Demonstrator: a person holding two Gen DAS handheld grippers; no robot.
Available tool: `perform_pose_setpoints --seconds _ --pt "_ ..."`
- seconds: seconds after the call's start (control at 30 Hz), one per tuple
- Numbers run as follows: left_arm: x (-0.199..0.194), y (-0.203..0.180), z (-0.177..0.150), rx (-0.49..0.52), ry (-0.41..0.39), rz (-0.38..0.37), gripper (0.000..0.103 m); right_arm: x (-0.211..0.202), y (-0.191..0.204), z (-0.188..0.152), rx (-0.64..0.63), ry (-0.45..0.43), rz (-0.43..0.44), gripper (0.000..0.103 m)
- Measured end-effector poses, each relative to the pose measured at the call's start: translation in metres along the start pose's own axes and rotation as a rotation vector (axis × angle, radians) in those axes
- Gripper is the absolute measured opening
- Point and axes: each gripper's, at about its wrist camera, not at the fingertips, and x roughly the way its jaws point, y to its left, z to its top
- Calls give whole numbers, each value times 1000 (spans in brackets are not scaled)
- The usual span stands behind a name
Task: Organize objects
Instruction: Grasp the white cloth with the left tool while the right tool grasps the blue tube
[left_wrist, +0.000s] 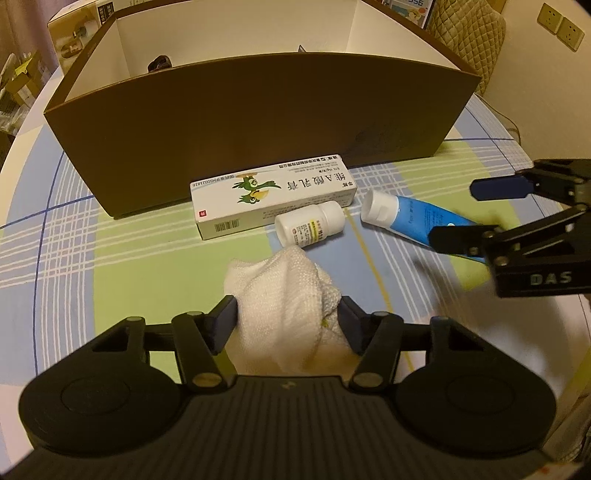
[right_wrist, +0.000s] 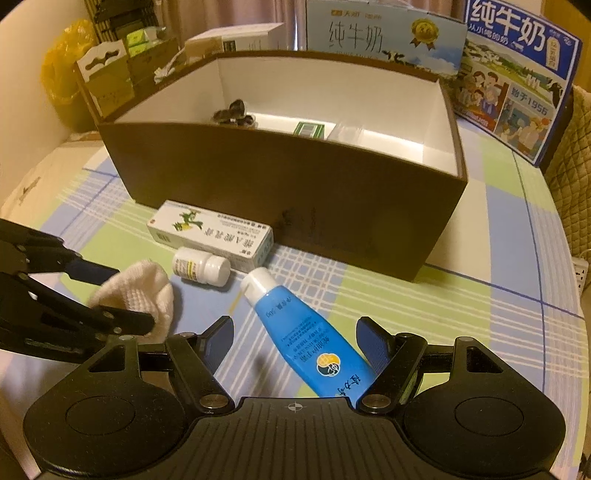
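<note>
The brown box (right_wrist: 295, 192) stands open on the desk (right_wrist: 498, 295), its inner walls white. Inside it, near the back, I see a dark small thing (right_wrist: 234, 112) that I cannot identify, a green packet (right_wrist: 309, 130) and a clear wrapped item (right_wrist: 354, 134) beside it. Behind the box stand milk cartons (right_wrist: 517, 74) with blue print.

In front of the box, on the checked cloth, lies a white medicine carton (left_wrist: 273, 195) with a green bird picture, close along the box wall. Just beside it a small white bottle (left_wrist: 310, 225) lies on its side, with a yellow stripe on its label. Next to the bottle lies a blue tube (right_wrist: 306, 332) with a white cap, the cap pointing toward the box.

My left gripper (left_wrist: 288, 314) has its fingers closed on a white knitted cloth (left_wrist: 284, 295); the cloth bulges out between them, crumpled, near the small bottle. My right gripper (right_wrist: 295, 339) has its fingers wide apart around the lower part of the blue tube. One finger (right_wrist: 373, 343) is at the tube's edge, but I cannot tell if it touches; the other finger is clearly apart from it. The tube lies flat on the desk.
</note>
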Motion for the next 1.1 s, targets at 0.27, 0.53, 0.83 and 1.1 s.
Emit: perform_pose_setpoints --seconds 0.27,0.53,0.83,1.1 --pt "-3 6 1 -25 9 -5 54 27 3 -8 -43 32 -29 71" --pt "-6 17 3 -71 10 24 51 33 -3 -13 -33 32 -16 55" --pt "-8 21 3 -91 19 36 52 27 33 -17 -103 93 74 41" --pt "-4 24 4 -102 24 30 58 31 36 -14 -103 83 47 41"
